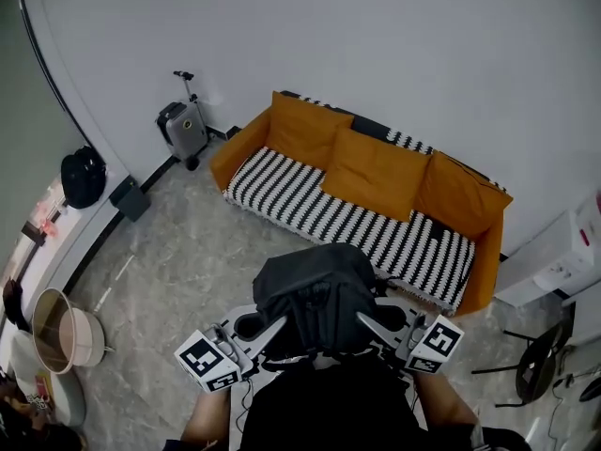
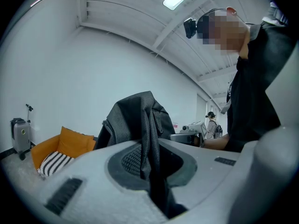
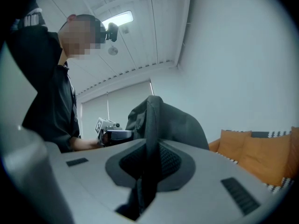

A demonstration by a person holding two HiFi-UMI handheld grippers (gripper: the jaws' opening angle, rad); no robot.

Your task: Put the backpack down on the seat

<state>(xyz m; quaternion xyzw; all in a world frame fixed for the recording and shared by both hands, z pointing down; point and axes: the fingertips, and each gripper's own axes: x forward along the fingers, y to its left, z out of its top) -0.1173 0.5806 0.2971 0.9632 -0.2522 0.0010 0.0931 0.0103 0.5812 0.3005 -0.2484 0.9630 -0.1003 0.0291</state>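
Observation:
A dark grey backpack [image 1: 315, 294] hangs in the air between my two grippers, in front of the sofa. My left gripper [image 1: 277, 325] is shut on a strap of the backpack [image 2: 148, 146] at its left side. On the backpack's right side, my right gripper [image 1: 368, 322] pinches another strap [image 3: 150, 148]. The seat is an orange sofa [image 1: 282, 191] with a black-and-white striped cover and orange cushions [image 1: 376, 172], just beyond the backpack. In the left gripper view the sofa [image 2: 58, 150] shows at the lower left; in the right gripper view the sofa [image 3: 252, 150] shows at the right.
A small grey suitcase [image 1: 183, 128] stands by the wall left of the sofa. A beige bucket [image 1: 64, 332] and a black bag [image 1: 83, 178] sit at the left. A white cabinet [image 1: 563, 261] and a dark chair frame [image 1: 540, 360] are at the right. Another person [image 2: 211, 124] stands far off.

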